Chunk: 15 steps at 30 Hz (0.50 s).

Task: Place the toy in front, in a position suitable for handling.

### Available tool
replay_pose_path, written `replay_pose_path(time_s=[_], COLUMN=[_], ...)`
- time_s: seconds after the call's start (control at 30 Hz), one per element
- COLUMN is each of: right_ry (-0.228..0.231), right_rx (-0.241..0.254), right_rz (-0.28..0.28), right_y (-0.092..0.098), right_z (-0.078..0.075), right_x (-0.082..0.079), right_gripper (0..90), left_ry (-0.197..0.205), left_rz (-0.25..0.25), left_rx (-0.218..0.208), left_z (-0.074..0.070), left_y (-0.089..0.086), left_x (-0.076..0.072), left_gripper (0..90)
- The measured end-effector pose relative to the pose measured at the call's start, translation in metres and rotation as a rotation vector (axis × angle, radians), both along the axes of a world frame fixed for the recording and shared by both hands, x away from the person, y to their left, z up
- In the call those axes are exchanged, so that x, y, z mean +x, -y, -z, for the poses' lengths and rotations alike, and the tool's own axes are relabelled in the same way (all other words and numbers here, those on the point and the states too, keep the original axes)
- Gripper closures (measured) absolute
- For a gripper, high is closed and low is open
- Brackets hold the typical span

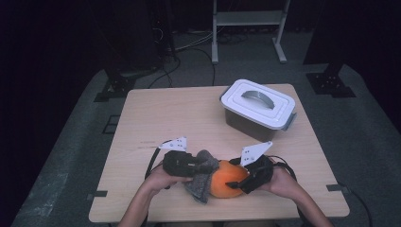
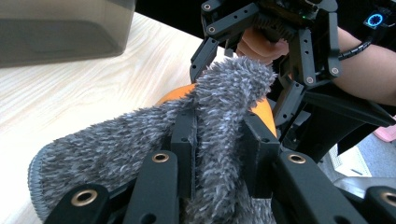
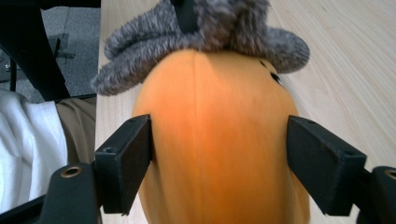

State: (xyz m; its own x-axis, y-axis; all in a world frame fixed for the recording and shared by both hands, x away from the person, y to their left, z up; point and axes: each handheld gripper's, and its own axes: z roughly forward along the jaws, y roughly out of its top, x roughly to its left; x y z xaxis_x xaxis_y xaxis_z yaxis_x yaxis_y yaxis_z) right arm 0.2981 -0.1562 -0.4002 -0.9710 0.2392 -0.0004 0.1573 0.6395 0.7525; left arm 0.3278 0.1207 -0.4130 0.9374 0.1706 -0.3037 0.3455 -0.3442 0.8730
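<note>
My left gripper (image 2: pixel 219 154) has its jaws clamped on the grey fuzzy cloth (image 2: pixel 140 144), draped over the orange plush toy (image 3: pixel 219 140) to wipe it. My right gripper (image 3: pixel 219 163) brackets the toy on the surface (image 1: pixel 156 118); left pad touching, right pad clear.

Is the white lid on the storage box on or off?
On: the white handled lid sits flat atop the grey plastic box.

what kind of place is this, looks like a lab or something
Probably a recording lab or studio rather than a home: a lone wooden table on grey carpet, dark walls around, cables trailing across the floor, and a metal stand behind.
</note>
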Motion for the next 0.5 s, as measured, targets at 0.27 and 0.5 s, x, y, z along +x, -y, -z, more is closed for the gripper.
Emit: replay_pose_path(time_s=[0.27,0.5], right_ry=[0.01,0.016], right_rx=[-0.051,-0.02], right_rz=[0.025,-0.009], right_y=[-0.017,-0.013], right_z=[0.004,0.003], right_x=[-0.002,0.003], right_gripper=[20.6,49.4], left_ry=[-0.001,0.004], left_rz=[0.007,-0.009], left_rx=[0.007,-0.005], left_z=[0.002,-0.001], left_y=[0.003,-0.004], left_x=[0.0,0.002], left_gripper=[69.5,69.5])
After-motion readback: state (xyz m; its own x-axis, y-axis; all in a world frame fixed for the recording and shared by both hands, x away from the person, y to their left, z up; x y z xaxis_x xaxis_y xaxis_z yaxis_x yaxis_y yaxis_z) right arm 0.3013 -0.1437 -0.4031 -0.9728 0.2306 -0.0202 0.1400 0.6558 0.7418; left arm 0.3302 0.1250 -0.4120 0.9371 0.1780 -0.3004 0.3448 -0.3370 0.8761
